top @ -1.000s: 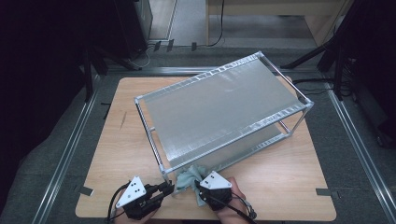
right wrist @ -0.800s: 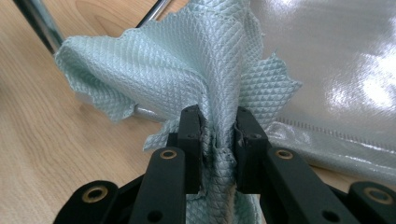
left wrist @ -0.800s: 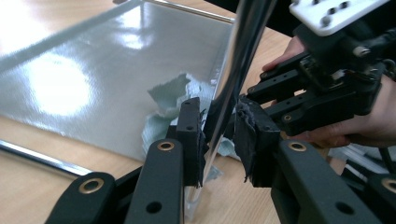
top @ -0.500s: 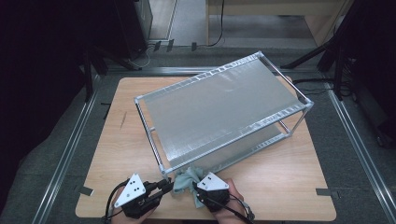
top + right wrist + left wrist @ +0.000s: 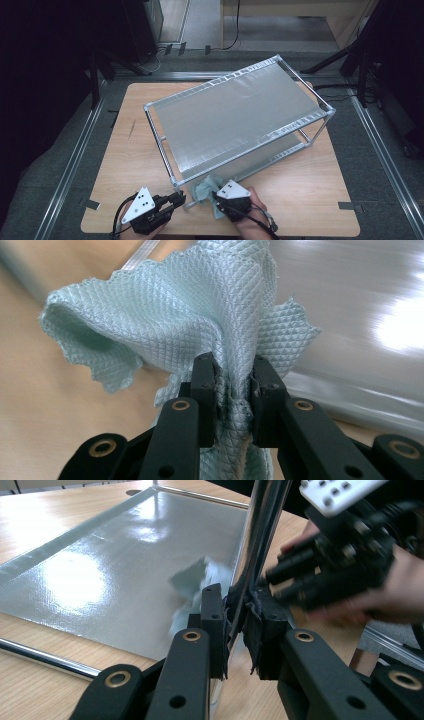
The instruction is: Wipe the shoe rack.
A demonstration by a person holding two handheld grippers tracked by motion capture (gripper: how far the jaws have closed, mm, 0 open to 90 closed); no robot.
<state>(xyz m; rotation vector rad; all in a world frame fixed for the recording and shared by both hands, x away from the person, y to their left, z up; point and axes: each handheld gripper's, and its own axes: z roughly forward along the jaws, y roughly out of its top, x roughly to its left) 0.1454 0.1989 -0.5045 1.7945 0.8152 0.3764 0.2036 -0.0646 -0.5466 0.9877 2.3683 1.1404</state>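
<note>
A metal two-tier rack [image 5: 235,115] stands on the wooden table [image 5: 130,150]. My left gripper [image 5: 182,197] is shut on the rack's near corner post [image 5: 260,530], its pads [image 5: 212,615] pressing the chrome tube from both sides [image 5: 235,612]. Just right of that post, my right gripper [image 5: 215,192] is shut on a crumpled light teal cloth [image 5: 204,187]. The cloth [image 5: 175,305] bunches up between and above the jaws [image 5: 234,375], next to the edge of the shiny lower shelf [image 5: 350,315]. In the left gripper view the cloth [image 5: 195,575] lies over that shelf [image 5: 100,570], beyond the post.
The rack sits at an angle and takes up most of the tabletop. Bare wood shows to the left [image 5: 125,165] and at the near right [image 5: 310,200]. Aluminium rails [image 5: 75,160] run along both sides of the table, with dark floor beyond.
</note>
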